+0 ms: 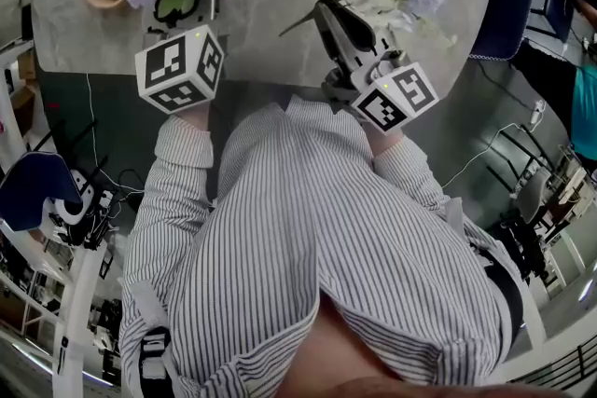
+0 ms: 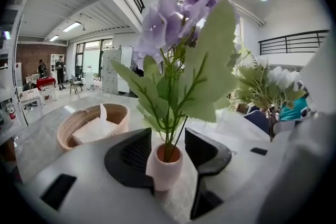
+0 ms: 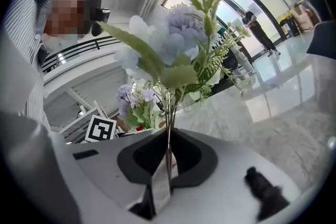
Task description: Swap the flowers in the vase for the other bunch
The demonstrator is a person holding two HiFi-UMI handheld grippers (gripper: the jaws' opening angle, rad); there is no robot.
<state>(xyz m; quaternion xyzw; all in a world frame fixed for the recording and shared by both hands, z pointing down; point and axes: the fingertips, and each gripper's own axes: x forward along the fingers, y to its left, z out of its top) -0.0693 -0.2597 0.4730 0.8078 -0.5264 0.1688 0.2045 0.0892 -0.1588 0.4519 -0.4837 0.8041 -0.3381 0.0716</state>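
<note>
Leftmost, a woven basket (image 2: 64,132) sits far back on the grey table (image 1: 270,23) with a folded tissue (image 2: 93,128) in it. Just right of it and nearer is the small pink vase (image 2: 167,168), upright, with the purple flowers (image 2: 176,16) and their broad green leaves rising from its mouth. The left gripper (image 2: 168,140) is level with the vase and straddles it with its jaws spread wide. The vase sits close against the left pad, with a clear gap to the right one, so nothing is clamped. Farther right, the right gripper (image 3: 168,140) has its jaws narrowed onto the thin stems (image 3: 169,113) of the pale blue and white bunch (image 3: 176,44), which it holds upright above the table, apart from the vase. A dark chair (image 1: 508,5) stands past the table's right edge. As things lie, the vase is occupied and the other bunch is in hand and off the table, so the swap looks to be at its midpoint. I cannot say which bunch is the newcomer. If the purple one is still to come out, the next move calls for the left jaws to close gently on the vase and steady it. The purple stems would then have to be lifted straight up and set aside before the pale stems are lowered into the narrow mouth.
</note>
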